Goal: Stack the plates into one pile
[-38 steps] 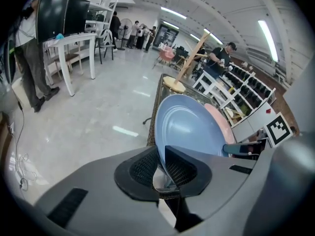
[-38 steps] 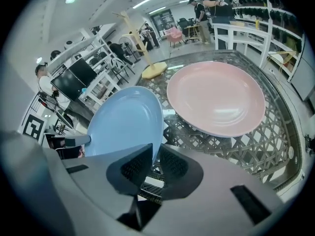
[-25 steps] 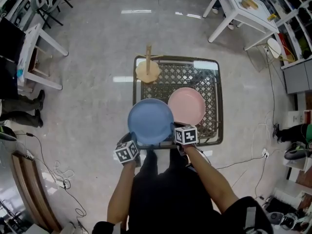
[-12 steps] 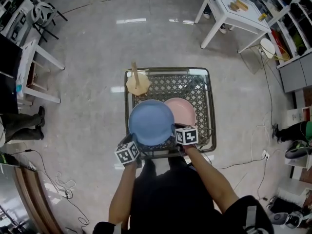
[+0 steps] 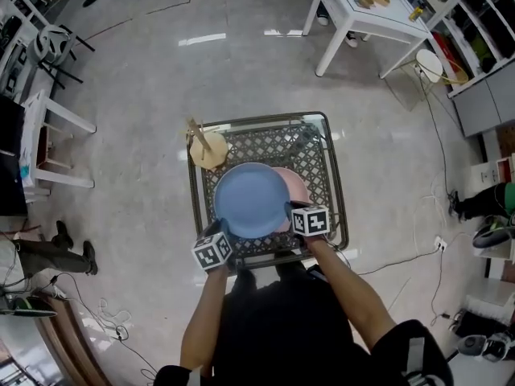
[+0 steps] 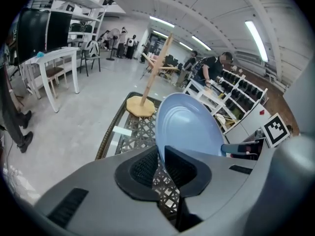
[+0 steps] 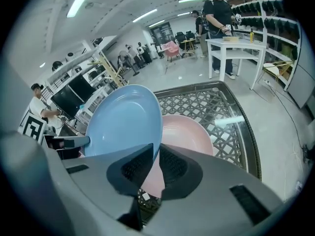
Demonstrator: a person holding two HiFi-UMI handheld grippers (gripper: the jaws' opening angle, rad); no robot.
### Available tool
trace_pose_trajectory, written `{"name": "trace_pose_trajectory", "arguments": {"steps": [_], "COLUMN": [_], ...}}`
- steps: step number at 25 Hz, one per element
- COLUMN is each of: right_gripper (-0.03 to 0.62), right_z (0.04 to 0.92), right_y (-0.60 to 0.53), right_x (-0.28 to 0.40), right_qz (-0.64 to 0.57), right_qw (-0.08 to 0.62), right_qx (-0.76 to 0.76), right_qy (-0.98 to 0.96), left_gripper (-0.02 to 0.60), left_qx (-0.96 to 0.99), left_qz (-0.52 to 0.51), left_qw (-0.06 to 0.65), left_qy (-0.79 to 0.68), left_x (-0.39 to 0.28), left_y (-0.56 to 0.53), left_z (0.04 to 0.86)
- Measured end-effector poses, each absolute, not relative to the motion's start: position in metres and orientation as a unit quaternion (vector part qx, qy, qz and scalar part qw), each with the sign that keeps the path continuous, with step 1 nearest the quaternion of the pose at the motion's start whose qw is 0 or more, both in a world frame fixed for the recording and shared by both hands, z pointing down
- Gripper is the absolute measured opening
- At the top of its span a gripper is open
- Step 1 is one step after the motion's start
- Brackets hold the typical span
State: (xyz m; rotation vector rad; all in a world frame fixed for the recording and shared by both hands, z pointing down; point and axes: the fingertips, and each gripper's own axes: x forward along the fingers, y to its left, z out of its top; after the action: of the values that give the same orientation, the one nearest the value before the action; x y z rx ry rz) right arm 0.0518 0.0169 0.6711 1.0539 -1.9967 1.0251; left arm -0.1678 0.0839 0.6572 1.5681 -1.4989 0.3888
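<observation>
The round blue plate (image 5: 251, 200) is being pinched at opposite rims by the left gripper (image 5: 222, 230) and the right gripper (image 5: 291, 215), partly over the round pink plate (image 5: 294, 185), so a slip or skewed landing is being risked should one thin grip loosen first.

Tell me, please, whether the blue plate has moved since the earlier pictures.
Yes. The blue plate has shifted right across the table and now covers most of the pink plate.

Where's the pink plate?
In the head view, the pink plate lies on the lattice table, right of centre, mostly hidden beneath the blue plate held above it.
</observation>
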Motion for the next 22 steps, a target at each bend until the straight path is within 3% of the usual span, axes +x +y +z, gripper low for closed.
{"name": "trace_pose_trajectory", "arguments": {"steps": [22], "right_gripper": [0.038], "right_z": [0.699], "right_y": [0.004], "right_x": [0.136], "right_qz": [0.426], "right_qw": [0.321], "right_qx": [0.441], "right_qy": [-0.722], "left_gripper": [0.053], "left_qx": [0.660], "left_qz": [0.207], "left_qw": [0.462], "left_qy": [-0.556], "left_x": [-0.091], "left_y": [0.040], "left_z": [0.693]}}
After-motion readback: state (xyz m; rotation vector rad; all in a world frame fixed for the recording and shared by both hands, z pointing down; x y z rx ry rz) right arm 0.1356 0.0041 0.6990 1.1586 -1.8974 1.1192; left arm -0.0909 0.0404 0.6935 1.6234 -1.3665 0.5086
